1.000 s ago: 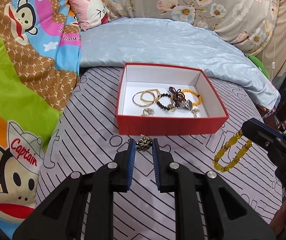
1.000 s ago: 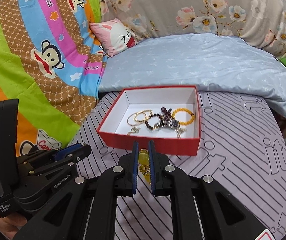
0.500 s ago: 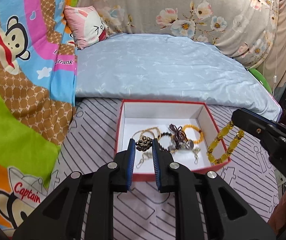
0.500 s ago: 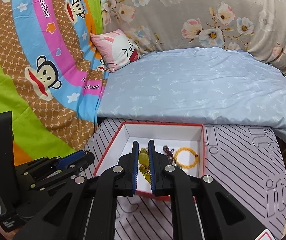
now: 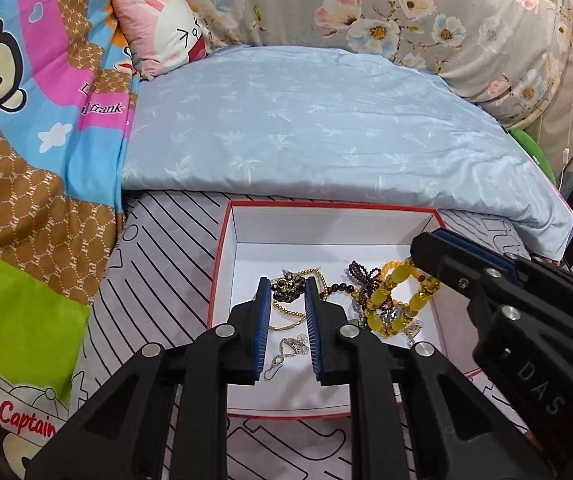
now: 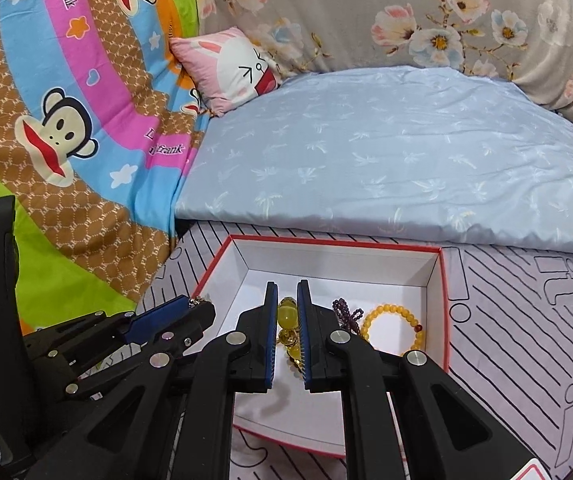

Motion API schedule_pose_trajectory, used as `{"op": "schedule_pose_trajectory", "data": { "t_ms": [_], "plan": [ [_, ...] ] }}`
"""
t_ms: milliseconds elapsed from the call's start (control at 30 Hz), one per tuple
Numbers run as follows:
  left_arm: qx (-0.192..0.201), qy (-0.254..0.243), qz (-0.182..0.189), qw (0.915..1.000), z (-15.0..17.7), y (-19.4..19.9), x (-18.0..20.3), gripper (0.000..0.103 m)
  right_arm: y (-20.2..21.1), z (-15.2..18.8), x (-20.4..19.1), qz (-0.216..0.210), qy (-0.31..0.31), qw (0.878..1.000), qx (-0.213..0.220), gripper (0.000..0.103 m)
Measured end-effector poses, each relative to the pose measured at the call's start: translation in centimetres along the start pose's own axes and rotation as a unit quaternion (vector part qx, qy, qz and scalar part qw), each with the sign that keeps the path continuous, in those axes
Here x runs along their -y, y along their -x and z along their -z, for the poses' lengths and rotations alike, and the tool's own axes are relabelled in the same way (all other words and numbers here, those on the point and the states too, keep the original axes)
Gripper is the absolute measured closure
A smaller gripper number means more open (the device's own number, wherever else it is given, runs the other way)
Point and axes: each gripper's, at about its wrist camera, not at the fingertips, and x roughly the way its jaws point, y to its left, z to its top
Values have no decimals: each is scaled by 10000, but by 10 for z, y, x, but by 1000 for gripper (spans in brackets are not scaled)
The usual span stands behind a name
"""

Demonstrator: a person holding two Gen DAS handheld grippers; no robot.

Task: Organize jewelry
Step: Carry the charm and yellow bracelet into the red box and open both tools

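Observation:
A red box (image 5: 220,264) with a white inside lies on the striped bed sheet and holds several pieces of jewelry. My left gripper (image 5: 287,285) is shut on a dark beaded cluster piece (image 5: 287,287), held over the box's left half. My right gripper (image 6: 287,308) is shut on a yellow bead bracelet (image 6: 289,314), which hangs over the box (image 6: 444,292); the bracelet also shows in the left wrist view (image 5: 396,300). In the box lie gold chains (image 5: 286,312), a dark purple bead strand (image 6: 344,312), an orange bead bracelet (image 6: 392,326) and a silver piece (image 5: 284,354).
A light blue quilt (image 5: 326,120) lies right behind the box. A cartoon monkey blanket (image 5: 26,140) covers the left side. A pink rabbit pillow (image 6: 234,68) and floral bedding (image 6: 426,12) are at the back. The bed's edge is at the right.
Both grippers have moved forward from the sheet in front of the box to over its inside, each still carrying its piece.

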Motion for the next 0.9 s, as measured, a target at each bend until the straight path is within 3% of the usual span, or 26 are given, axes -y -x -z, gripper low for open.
{"op": "schedule_pose_trajectory", "data": {
  "t_ms": [500,600,667,900],
  "plan": [
    [-226,-1,-99,9997,10,-32,-2,86,-42,9,12,54,-112,9995,-281,94],
    [-205,-24,-154,9997,10,-32,-1,82,-40,9,11,156,-126,9996,-211,83],
    [-183,10,-211,9996,11,-31,-2,70,-36,10,12,215,-134,9996,-144,70],
    [-154,53,-267,9995,14,-25,-4,69,-22,15,8,371,-19,9993,-23,60]
  ]
}}
